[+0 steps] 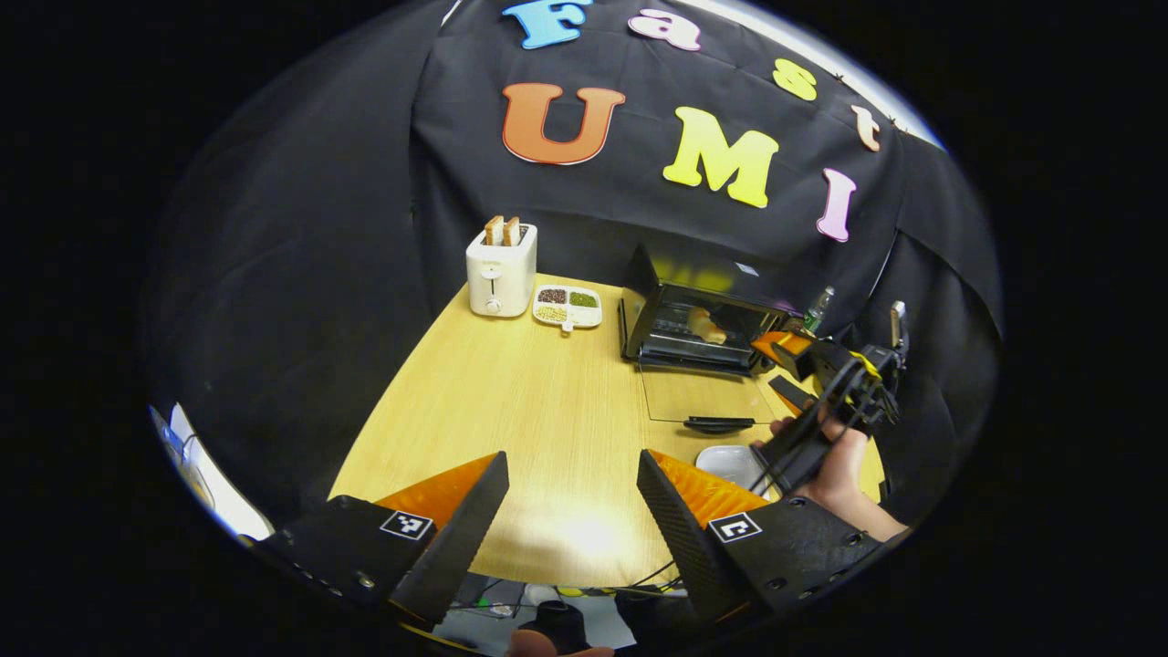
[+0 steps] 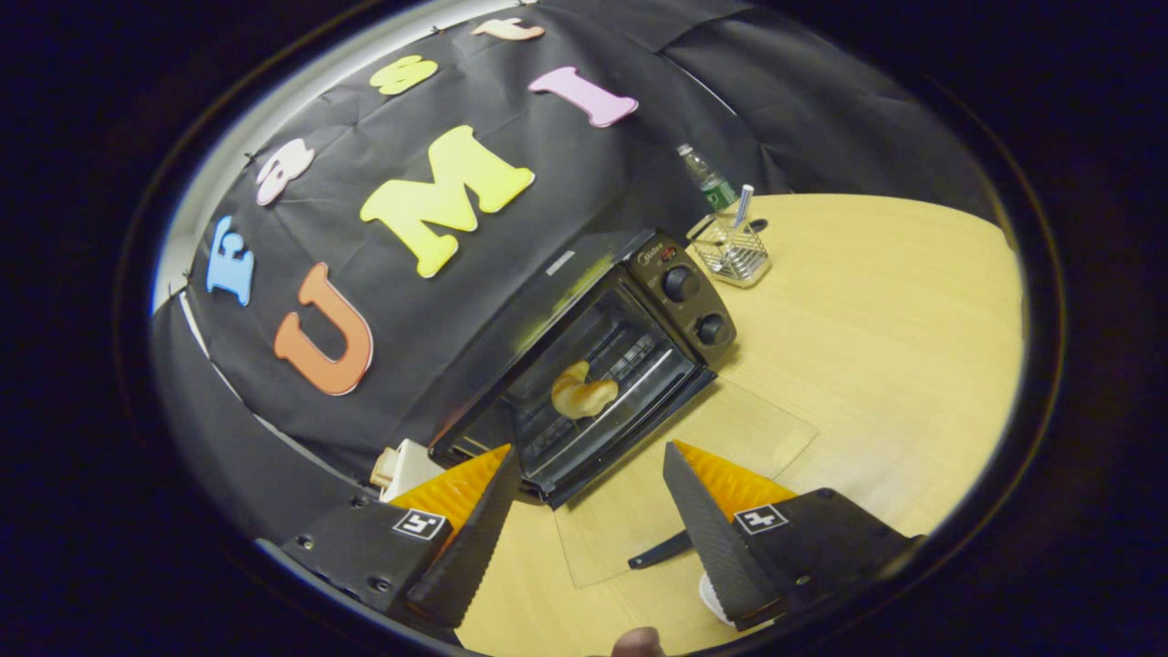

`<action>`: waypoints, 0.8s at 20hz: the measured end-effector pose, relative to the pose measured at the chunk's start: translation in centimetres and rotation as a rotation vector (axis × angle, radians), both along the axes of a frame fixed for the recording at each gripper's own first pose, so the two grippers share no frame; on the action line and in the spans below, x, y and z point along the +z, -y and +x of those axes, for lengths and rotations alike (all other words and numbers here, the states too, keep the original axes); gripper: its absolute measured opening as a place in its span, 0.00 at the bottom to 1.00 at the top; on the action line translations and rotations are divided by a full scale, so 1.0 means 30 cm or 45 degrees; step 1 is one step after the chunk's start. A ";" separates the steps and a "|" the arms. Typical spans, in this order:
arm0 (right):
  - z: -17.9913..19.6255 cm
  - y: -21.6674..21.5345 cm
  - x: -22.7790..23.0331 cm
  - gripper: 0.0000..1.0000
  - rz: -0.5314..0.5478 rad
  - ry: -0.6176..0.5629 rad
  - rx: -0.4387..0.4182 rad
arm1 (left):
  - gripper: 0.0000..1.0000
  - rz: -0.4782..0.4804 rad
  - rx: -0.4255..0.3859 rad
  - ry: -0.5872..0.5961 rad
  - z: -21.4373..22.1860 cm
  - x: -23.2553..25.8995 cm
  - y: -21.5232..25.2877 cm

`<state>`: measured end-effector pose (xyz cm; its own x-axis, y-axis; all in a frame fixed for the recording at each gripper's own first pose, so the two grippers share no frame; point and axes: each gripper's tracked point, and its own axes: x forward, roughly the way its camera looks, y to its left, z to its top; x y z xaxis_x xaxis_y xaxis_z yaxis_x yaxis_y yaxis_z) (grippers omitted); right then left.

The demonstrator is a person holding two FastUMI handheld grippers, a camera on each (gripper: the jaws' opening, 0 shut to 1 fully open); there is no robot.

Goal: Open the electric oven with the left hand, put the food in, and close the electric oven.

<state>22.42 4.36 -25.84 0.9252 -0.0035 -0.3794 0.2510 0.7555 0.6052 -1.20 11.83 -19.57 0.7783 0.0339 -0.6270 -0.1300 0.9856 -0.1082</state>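
Observation:
The black electric oven (image 1: 698,315) (image 2: 602,356) stands at the back of the wooden table with its glass door (image 1: 698,394) (image 2: 693,465) folded flat onto the tabletop. A golden croissant (image 2: 582,392) (image 1: 707,324) lies on the rack inside. My right gripper (image 2: 589,497) is open and empty, held just in front of the open oven above the door. In the left gripper view it appears at the right (image 1: 803,365), held by a hand (image 1: 844,474). My left gripper (image 1: 570,497) is open and empty over the near table edge.
A white toaster (image 1: 501,269) with toast and a divided dish of beans (image 1: 568,307) sit at the back left. A white plate (image 1: 730,464) lies near the door handle (image 1: 718,423). A wire basket (image 2: 730,251) and a bottle (image 2: 707,181) stand beside the oven.

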 end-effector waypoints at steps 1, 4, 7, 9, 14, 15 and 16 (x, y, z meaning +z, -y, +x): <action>-0.042 0.002 0.022 0.99 -0.039 -0.003 0.028 | 0.94 -0.017 -0.008 -0.001 0.038 -0.022 0.022; -0.198 -0.001 0.088 0.95 -0.173 -0.005 0.133 | 0.94 -0.077 -0.049 -0.013 0.111 -0.082 0.115; -0.315 0.053 0.124 0.96 -0.255 -0.020 0.172 | 0.94 -0.154 -0.106 -0.020 0.177 -0.128 0.241; -0.372 0.102 0.146 0.98 -0.296 -0.036 0.171 | 0.94 -0.167 -0.144 -0.038 0.219 -0.170 0.319; -0.466 0.266 0.214 0.96 -0.382 -0.060 0.142 | 0.95 -0.191 -0.197 -0.114 0.292 -0.285 0.468; -0.473 0.309 0.228 0.95 -0.408 -0.057 0.120 | 0.95 -0.199 -0.198 -0.124 0.298 -0.297 0.497; -0.484 0.347 0.238 0.95 -0.435 -0.058 0.107 | 0.95 -0.205 -0.204 -0.133 0.309 -0.311 0.523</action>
<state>7.91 -6.04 -18.71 0.9098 -0.0617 -0.4105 0.2003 0.9314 0.3038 8.07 -3.86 -28.90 0.6962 -0.1917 -0.6918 0.0078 0.9656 -0.2598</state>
